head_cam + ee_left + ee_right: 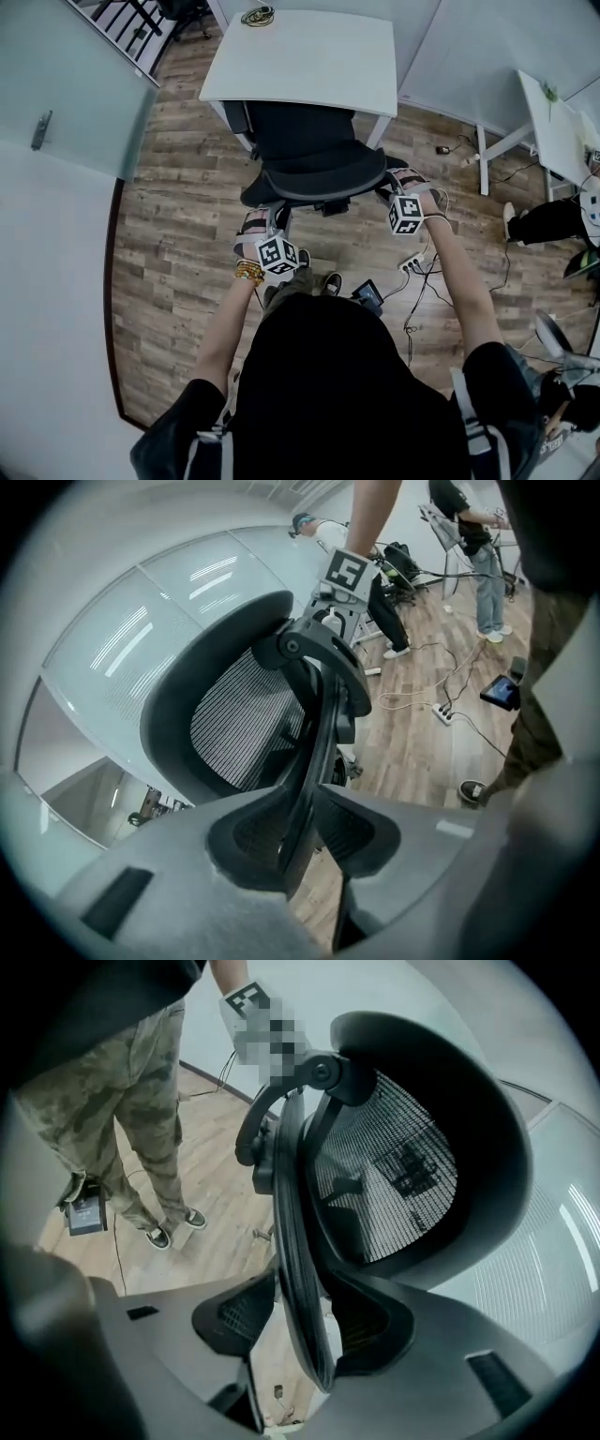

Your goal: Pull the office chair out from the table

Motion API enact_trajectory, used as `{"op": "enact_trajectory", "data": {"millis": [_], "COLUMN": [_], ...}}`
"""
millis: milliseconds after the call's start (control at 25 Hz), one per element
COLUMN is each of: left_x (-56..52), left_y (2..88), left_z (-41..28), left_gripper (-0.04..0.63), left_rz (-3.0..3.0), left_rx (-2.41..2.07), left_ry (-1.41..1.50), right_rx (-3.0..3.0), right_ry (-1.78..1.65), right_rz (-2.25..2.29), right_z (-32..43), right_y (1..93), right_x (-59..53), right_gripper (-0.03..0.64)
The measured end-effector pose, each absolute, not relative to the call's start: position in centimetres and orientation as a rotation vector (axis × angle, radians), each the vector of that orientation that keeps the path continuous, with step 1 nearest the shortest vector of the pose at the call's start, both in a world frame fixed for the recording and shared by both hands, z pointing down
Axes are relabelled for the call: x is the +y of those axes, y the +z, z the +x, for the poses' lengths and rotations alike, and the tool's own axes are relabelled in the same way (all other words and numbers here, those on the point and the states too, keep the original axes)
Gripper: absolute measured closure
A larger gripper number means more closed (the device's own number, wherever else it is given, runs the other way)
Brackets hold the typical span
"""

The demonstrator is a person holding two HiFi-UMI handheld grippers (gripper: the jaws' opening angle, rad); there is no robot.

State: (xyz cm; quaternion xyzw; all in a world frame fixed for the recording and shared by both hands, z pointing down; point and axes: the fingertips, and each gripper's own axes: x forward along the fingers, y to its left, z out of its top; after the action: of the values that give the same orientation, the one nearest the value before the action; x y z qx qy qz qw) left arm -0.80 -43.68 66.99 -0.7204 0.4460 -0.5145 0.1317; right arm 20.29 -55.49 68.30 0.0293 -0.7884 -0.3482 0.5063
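- A wood-plank floor point(178, 234) fills the head view, with the white table point(309, 56) at 12 o'clock from the person.
- The office chair point(309, 155) stands at the table's near edge with its seat tucked under. Its back faces 6 o'clock, so the pull would run straight toward 6.
- The backrest rim point(314, 761) spans 9 to 3 o'clock across the head view. Each gripper meets one end of it, so neither hand is nearer.
- The left gripper point(302, 832) is at about 8 o'clock of the backrest. Its jaws are partly closed and look snug against both sides of the rim's edge, which looks like a grip.
- The right gripper point(300, 1326) is at about 4 o'clock, jaws spread wide astride the rim. A gap shows beside one pad, so it holds nothing yet and probably needs to close before the pull.
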Motion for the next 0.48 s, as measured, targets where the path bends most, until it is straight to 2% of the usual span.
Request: {"op": "enact_trajectory", "data": {"millis": [160, 360, 480], "left_x": [-43.6, -43.3, -43.1], "left_y": [67.0, 67.2, 68.0], "left_z": [-0.8, -1.3, -1.7], "left_gripper": [0.5, 0.454, 0.454], "left_rz": [-2.072, -2.121, -2.118], "left_rx": [1.253, 1.232, 1.236], "left_ry": [-1.514, -1.522, -1.539], "right_rx": [-1.891, -1.896, -1.887], "right_ry": [-0.799, -0.799, -0.805], "right_rz": [0.087, 0.11, 0.094], "right_z": [20.7, 20.4, 20.2], "right_y": [69.6, 69.6, 69.8], "right_x": [-56.0, -56.2, -56.3], "right_gripper": [0.46, 0.479, 0.482]}}
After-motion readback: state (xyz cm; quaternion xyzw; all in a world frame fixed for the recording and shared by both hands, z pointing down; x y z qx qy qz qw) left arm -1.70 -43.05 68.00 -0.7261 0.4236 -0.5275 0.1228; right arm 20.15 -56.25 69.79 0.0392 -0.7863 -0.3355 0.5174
